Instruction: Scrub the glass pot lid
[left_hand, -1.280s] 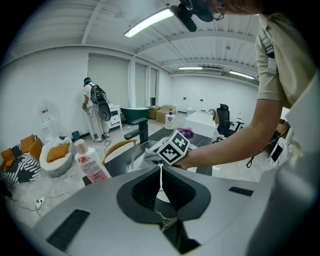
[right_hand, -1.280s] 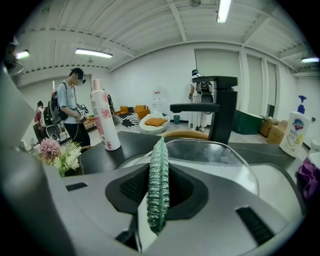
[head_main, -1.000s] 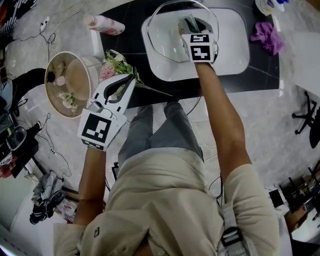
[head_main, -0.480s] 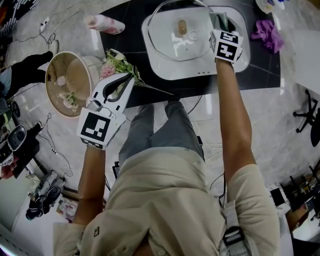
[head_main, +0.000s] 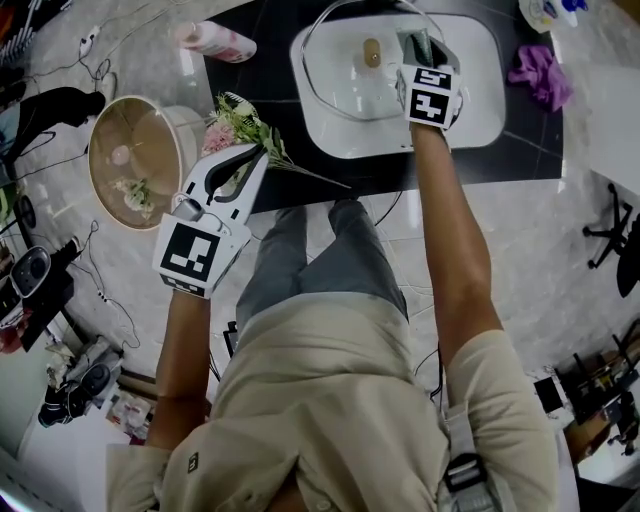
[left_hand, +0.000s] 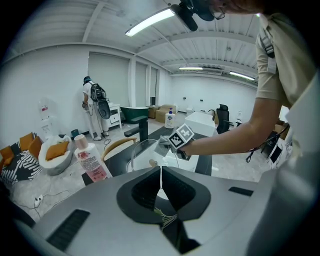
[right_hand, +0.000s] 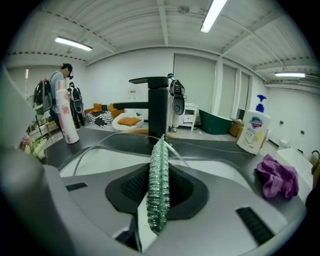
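Observation:
The glass pot lid lies in the white sink basin, its knob facing up. My right gripper is over the lid's right part, shut on a green scrub pad that stands on edge between its jaws. The lid's rim curves just beyond that pad. My left gripper hangs off the counter's front edge, well clear of the lid. It is shut on thin green stems of a flower sprig.
A pink bottle lies on the black counter to the sink's left. A purple cloth and a soap bottle are to the right. A black faucet stands behind the basin. A round basket sits on the floor.
My right gripper swept the pad from the lid's middle out to its right side and has come partly back left. The left gripper has barely moved.

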